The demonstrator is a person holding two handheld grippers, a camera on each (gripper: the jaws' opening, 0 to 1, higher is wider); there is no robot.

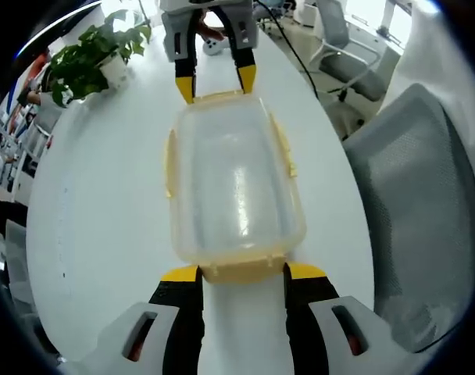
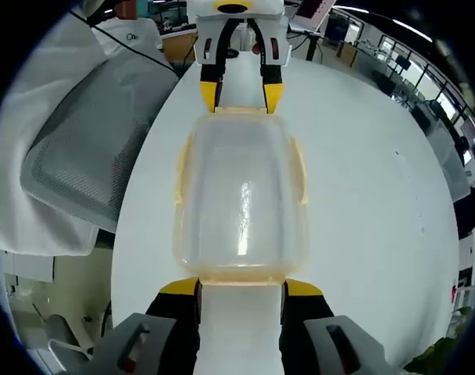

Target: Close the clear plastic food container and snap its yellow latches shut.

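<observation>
White worktop (image 1: 105, 203) in a bright open office, a potted plant (image 1: 89, 58) at its far left and a grey mesh chair (image 1: 425, 203) alongside. Between my two tools lies the clear plastic food container (image 1: 233, 183), lid seemingly already seated, yellow latches (image 1: 241, 271) at its short ends and along its long sides. My left gripper (image 1: 241, 273) has its jaws apart, straddling the near end latch; my right gripper (image 2: 240, 287) does likewise at the opposite end. I judge the tub light, slick and slightly flexible, so pressing squarely on each latch tab seems wisest.
</observation>
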